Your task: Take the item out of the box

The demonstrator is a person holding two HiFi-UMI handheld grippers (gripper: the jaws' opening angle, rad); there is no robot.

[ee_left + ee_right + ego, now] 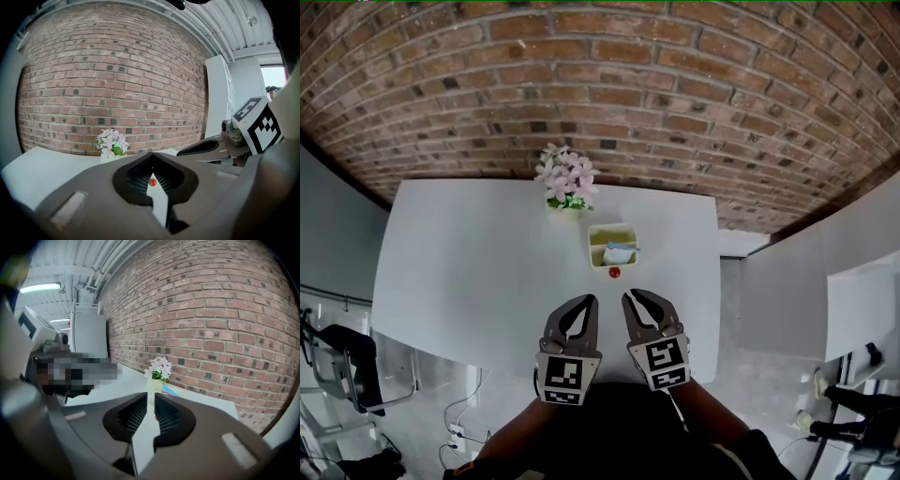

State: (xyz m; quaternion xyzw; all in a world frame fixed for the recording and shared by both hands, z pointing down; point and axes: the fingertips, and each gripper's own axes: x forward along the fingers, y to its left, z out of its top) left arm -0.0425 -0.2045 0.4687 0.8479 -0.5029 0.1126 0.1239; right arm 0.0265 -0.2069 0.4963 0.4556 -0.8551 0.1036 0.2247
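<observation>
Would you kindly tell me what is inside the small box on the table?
The box holds a blue-and-white item; whatever lies beneath it is covered. The small red ball sits outside the box.

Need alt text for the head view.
The left hand-held gripper and right hand-held gripper point across a white table at a box, a red ball at its near side; flowers behind, by a brick wall.
</observation>
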